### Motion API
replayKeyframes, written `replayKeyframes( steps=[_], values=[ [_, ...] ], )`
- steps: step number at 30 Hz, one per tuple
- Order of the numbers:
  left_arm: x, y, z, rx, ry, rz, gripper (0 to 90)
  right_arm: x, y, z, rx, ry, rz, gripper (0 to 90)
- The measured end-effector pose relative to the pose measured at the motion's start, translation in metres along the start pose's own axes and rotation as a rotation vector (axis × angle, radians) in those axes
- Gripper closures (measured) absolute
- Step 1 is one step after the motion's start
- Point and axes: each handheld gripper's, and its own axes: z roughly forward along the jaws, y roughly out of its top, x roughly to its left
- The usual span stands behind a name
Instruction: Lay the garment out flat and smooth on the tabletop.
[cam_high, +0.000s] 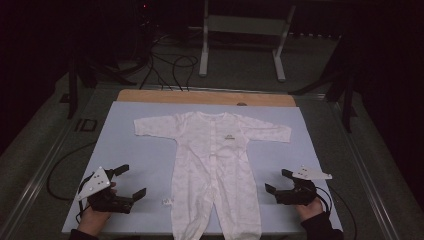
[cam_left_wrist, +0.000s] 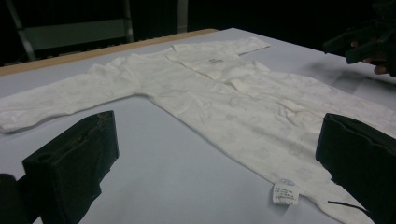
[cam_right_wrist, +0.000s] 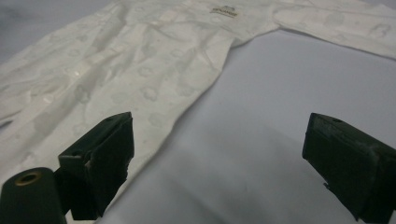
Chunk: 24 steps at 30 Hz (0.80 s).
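High view, white romper (cam_high: 215, 165) flat, tongs apart

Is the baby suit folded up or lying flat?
Lying flat. The baby suit is spread face up on the blue mat, both sleeves out sideways and both legs straight.

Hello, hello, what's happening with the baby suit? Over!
Left hand-held gripper open, right hand-held gripper open. Baby suit flat, untouched. Care tag sticking out.

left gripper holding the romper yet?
No. The left gripper sits open on the light blue mat beside the white romper, jaws apart and closed on nothing.
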Motion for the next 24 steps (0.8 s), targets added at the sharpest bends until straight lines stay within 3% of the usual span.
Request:
replayKeyframes(
  steps=[3,8,14,24],
  values=[
    [0.000,0.000,0.000,0.002,0.004,0.000,0.0,0.000,-0.001,0.003,0.013,-0.003,-0.001,9.0],
    [0.000,-0.001,0.001,0.017,0.020,-0.005,0.0,0.003,-0.001,0.013,0.032,-0.018,-0.047,9.0],
    [0.000,0.000,-0.001,0.002,0.037,0.001,0.0,0.006,0.000,0.015,0.029,-0.029,-0.077,9.0],
    [0.000,-0.001,-0.001,0.002,0.039,-0.004,0.0,0.009,0.001,0.014,0.027,-0.023,-0.085,9.0]
  ],
)
